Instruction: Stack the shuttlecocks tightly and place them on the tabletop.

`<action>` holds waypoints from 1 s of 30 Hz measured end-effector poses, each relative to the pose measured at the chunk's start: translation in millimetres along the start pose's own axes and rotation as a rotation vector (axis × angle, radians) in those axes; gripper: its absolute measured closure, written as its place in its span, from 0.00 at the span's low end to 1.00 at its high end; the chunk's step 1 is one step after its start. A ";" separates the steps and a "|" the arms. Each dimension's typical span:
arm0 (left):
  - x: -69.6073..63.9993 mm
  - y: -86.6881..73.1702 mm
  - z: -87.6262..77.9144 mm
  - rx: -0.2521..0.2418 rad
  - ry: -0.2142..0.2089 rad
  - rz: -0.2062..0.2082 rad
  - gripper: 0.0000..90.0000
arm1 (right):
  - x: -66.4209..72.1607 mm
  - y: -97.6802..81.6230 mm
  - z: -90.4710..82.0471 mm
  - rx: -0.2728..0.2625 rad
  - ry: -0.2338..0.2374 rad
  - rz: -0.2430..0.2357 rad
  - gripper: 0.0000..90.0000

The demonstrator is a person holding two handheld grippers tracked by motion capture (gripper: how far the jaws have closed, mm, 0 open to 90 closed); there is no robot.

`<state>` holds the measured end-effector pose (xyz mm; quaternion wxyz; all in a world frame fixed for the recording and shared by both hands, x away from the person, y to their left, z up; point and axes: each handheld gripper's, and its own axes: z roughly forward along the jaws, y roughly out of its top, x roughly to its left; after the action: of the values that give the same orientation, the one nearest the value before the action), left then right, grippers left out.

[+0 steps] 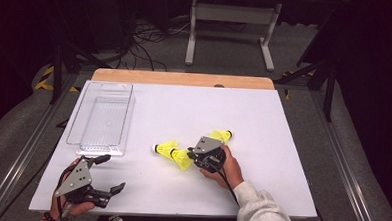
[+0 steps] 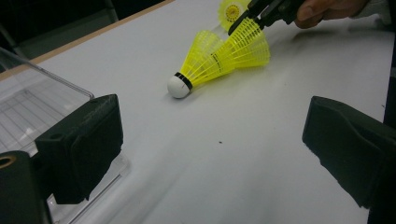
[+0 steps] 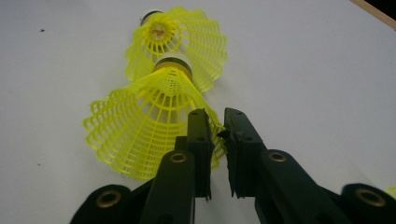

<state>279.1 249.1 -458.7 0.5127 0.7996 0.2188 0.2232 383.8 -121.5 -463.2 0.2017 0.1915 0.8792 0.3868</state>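
Right gripper [image 1: 194,153] is sitting at the nearest shuttlecock [image 1: 182,160], mid-tabletop. In the right gripper view its jaws are standing a narrow slit apart, with the skirt rim [image 3: 215,133] running into the gap. Can't tell whether the pads are actually pinching the mesh or just straddling it. The hand [image 1: 229,167] behind it is coming in from 5 o'clock.

Left gripper [image 1: 106,174] is hanging wide open at the near-left corner, holding nothing and touching nothing. In its own view both pads are standing well apart with bare tabletop between them.

Shuttlecocks: the one at the right gripper is lying on its side, its cork tucked into the skirt of a second one [image 1: 165,149] lying at its 10 o'clock, white cork [image 2: 179,86] pointing toward the bin. A third [image 1: 223,135] is lying just past the right gripper at 1 o'clock.

Bin [image 1: 103,115], clear plastic, is sitting at 10 o'clock from the shuttlecocks, near the tabletop's left edge, long side running front to back.

Room: the white tabletop [image 1: 263,123] is lying open across the whole right half and along the near edge between the two grippers. There is an open lane from the shuttlecocks to the bin at 10 o'clock. A wooden strip [image 1: 185,79] is marking the far edge.
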 end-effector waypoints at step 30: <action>-0.6 0.6 3.2 0.011 -0.022 0.008 0.07 | -5.5 -2.5 -5.6 0.005 -0.061 0.065 0.46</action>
<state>280.6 246.2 -459.4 0.5098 0.8056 0.2114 0.2154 385.2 -129.2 -460.5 0.2151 0.2320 0.8671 0.3849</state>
